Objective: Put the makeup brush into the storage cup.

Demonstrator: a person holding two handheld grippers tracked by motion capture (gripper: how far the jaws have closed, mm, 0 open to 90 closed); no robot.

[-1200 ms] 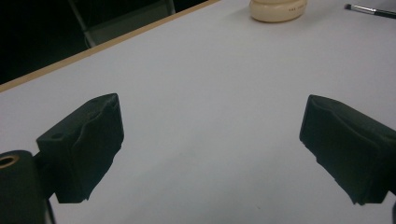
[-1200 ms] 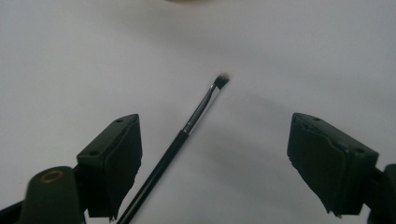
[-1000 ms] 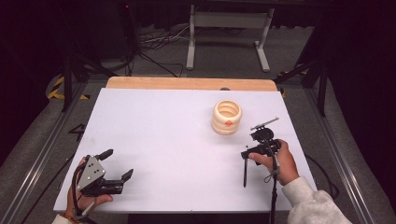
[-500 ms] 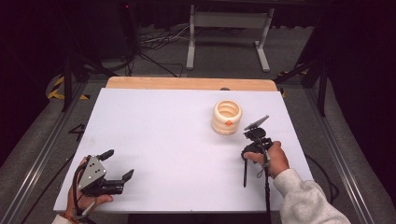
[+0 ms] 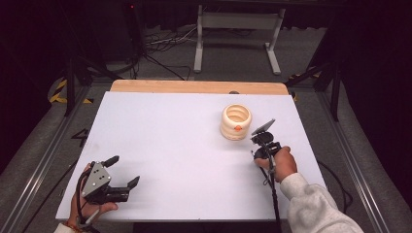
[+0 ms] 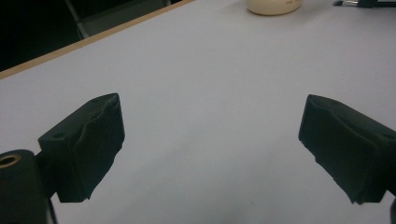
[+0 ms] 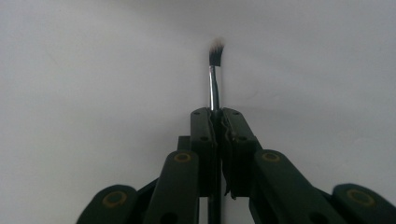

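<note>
- Table (image 5: 184,145): we log one white top with a wooden strip along its far edge.
- Left gripper (image 5: 124,171): we hold it low over the near left part of the table, grey plate on top. Its jaws are spread wide with nothing between them; in the left gripper view (image 6: 210,149) we see bare white surface in the gap.
- Right gripper (image 5: 257,154): we hold it at the right side of the table, hand (image 5: 279,164) behind it and a cable trailing toward us. In the right gripper view (image 7: 217,116) its jaws are pressed together on a brush.
- Brush (image 7: 214,81): a thin metal ferrule and a dark, slightly blurred bristle tip stick out straight ahead of the right gripper's jaws, over the white surface. We cannot tell whether the tip touches the table.
- Pot (image 5: 236,122): a cream, ribbed, round container with an orange mark on its side, standing upright just beyond the right gripper and slightly to its left, apart from it. From the left gripper it lies far ahead and well to the right (image 6: 274,5).
</note>
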